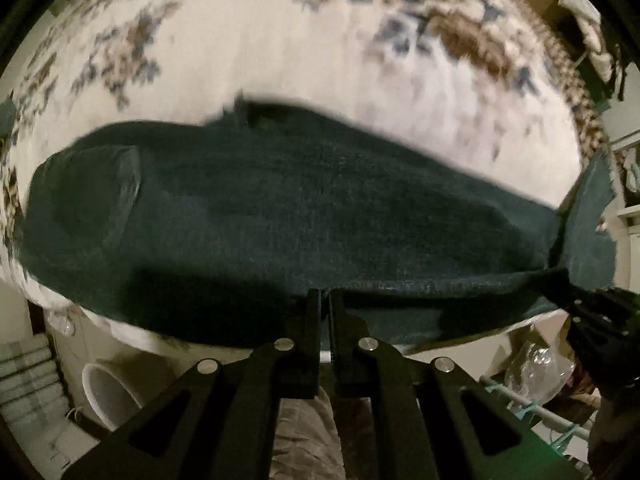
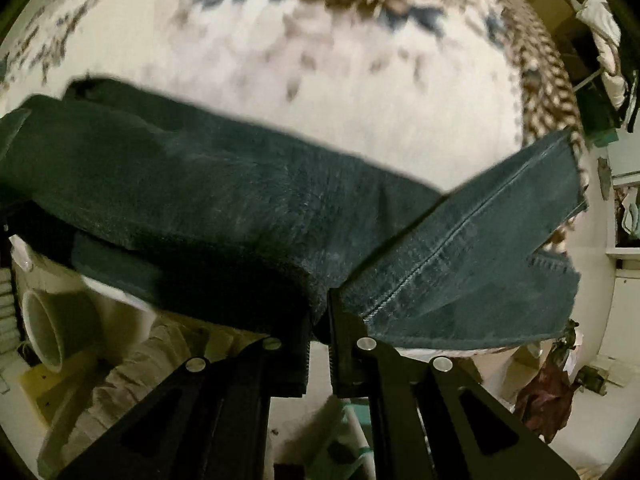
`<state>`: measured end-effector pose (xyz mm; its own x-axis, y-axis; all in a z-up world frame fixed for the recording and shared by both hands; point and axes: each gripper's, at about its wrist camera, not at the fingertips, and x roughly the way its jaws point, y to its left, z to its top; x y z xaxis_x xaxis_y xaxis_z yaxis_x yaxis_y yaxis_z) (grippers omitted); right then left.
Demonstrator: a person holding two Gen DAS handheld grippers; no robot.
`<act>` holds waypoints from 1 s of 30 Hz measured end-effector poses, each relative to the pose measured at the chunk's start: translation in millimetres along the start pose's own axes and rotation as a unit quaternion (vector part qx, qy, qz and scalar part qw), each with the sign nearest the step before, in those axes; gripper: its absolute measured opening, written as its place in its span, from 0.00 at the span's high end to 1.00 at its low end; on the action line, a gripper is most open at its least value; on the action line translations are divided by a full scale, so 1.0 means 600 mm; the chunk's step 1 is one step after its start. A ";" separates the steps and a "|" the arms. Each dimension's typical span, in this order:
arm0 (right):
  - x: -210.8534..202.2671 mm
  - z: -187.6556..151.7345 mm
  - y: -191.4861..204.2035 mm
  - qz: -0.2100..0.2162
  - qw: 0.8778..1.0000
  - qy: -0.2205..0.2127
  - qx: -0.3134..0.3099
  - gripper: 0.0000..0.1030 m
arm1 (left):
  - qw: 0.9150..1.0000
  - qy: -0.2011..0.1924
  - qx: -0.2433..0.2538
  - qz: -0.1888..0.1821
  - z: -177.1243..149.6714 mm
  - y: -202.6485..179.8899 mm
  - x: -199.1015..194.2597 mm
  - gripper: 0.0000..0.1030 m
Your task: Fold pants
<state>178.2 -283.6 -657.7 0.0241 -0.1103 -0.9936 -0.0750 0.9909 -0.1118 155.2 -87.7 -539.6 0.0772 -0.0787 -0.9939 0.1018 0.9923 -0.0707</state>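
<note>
A: What's the left gripper (image 1: pixel 324 296) doing?
B: Its fingers pinch the near edge of the dark pants (image 1: pixel 280 216), which lie across the patterned bedspread (image 1: pixel 280 40).
A: And the right gripper (image 2: pixel 320 304)?
B: Clamped on a bunched fold of the pants, with the hem ends fanning rightward.

a home bedroom: floral bedspread (image 1: pixel 248 40), clothes heaped at the side (image 2: pixel 604 36).
</note>
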 end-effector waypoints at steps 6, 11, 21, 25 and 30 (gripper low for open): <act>0.044 -0.010 -0.009 0.045 0.997 0.047 0.028 0.70 | 0.999 0.030 -0.041 0.008 0.000 0.009 0.023 0.93; -0.004 -0.038 -0.068 0.123 0.984 0.041 0.123 0.15 | 0.998 0.020 -0.065 -0.009 0.013 0.001 -0.028 0.36; -0.023 -0.008 -0.373 0.101 0.916 -0.022 0.387 0.15 | 0.997 -0.060 0.020 0.036 0.143 -0.162 -0.019 0.23; 0.025 0.073 -0.464 0.089 0.904 -0.014 0.418 0.15 | 0.995 -0.052 0.057 0.062 0.189 -0.232 0.031 0.23; 0.096 0.143 -0.492 0.053 0.905 0.041 0.421 0.17 | 0.992 -0.051 0.082 0.078 0.214 -0.269 0.060 0.23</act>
<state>287.0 -576.2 -680.5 -0.0145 0.0180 -0.9997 0.7141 0.7000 0.0022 268.6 -263.0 -552.9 0.2032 0.0580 -0.9774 0.2403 0.9648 0.1072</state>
